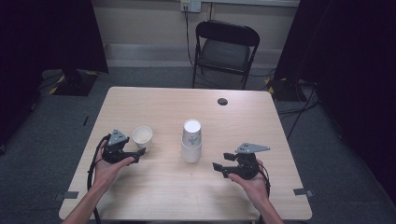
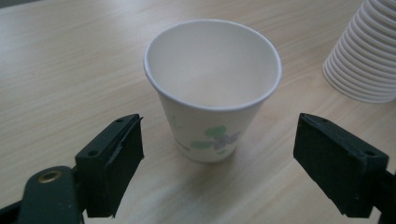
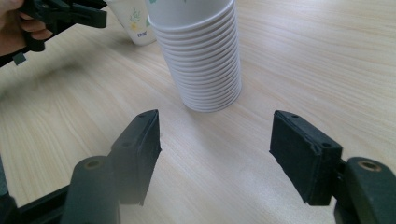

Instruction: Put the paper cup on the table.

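Cups are what is being handled on the tabletop (image 1: 154, 186): a single paper cup (image 2: 212, 88) stands upright near the left edge, and a stack of cups (image 1: 192, 140), upside down with rims nested one over another, stands in the middle, well apart from it. The left tool (image 2: 217, 158) is held with its jaws spread wide, one on either side of the single cup and short of its wall, so nothing is pinched yet; in the high view that tool (image 1: 135, 155) sits just beside the cup (image 1: 142, 136). The right tool (image 3: 215, 149) is likewise spread, aimed at the base of the stack (image 3: 201, 60) but apart from it. The step in hand is judged to be the grasp of the single cup. It would be done best if the jaws were brought forward until the cup sits squarely between the pads, then closed gently on the middle of the wall rather than at the rim, since thin paper is likely to buckle under a hard squeeze and a light, empty cup is easily pushed over by one jaw arriving first. The single cup is seen from above to be empty, its inside plain white and dry. Whatever may lie under the inverted stack cannot be told.
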